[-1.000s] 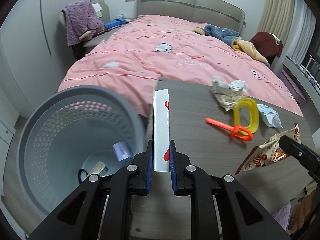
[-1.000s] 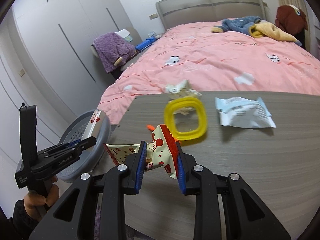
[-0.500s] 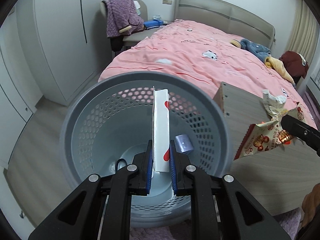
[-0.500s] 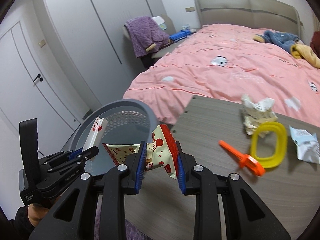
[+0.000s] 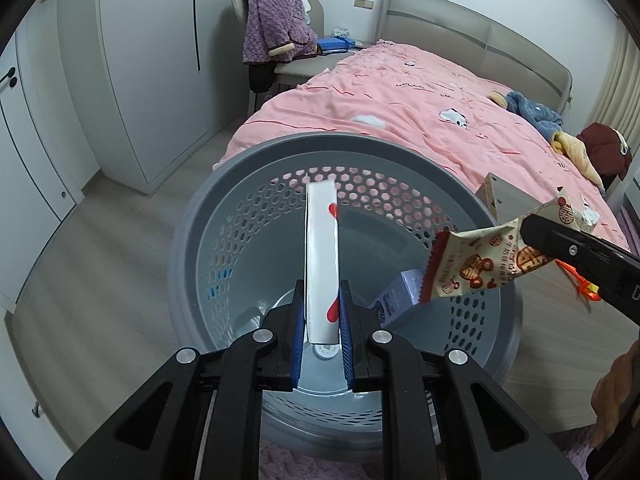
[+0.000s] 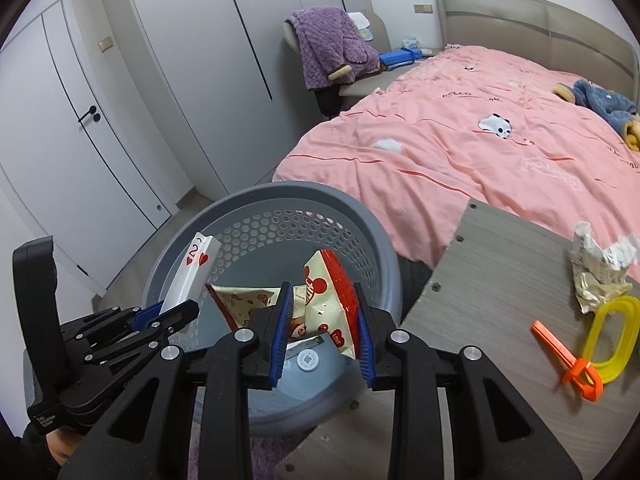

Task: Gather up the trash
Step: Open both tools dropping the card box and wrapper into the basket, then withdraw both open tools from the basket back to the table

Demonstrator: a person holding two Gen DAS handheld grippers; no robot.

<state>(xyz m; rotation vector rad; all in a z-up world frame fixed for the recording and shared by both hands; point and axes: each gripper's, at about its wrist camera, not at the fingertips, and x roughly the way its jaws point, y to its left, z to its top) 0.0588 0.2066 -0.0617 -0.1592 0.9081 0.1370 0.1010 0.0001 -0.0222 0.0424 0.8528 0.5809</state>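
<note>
My left gripper [image 5: 321, 312] is shut on a white card box with red hearts [image 5: 320, 256] and holds it over the grey perforated trash basket [image 5: 240, 184]. My right gripper [image 6: 322, 320] is shut on a cream and red snack wrapper [image 6: 324, 292], also above the basket [image 6: 280, 196]. The wrapper shows in the left wrist view [image 5: 480, 264], and the card box in the right wrist view [image 6: 192, 276]. Some trash, including a small pale purple carton [image 5: 400, 296], lies on the basket's bottom.
A grey wooden table [image 6: 500, 280] stands right of the basket with a crumpled paper [image 6: 596, 276], a yellow ring [image 6: 612, 332] and an orange tool [image 6: 568, 360]. A pink bed [image 6: 480, 140] lies behind. A chair with a purple garment [image 5: 272, 32] stands by white wardrobes.
Both grippers have moved left from over the table to above the basket, each still holding its item.
</note>
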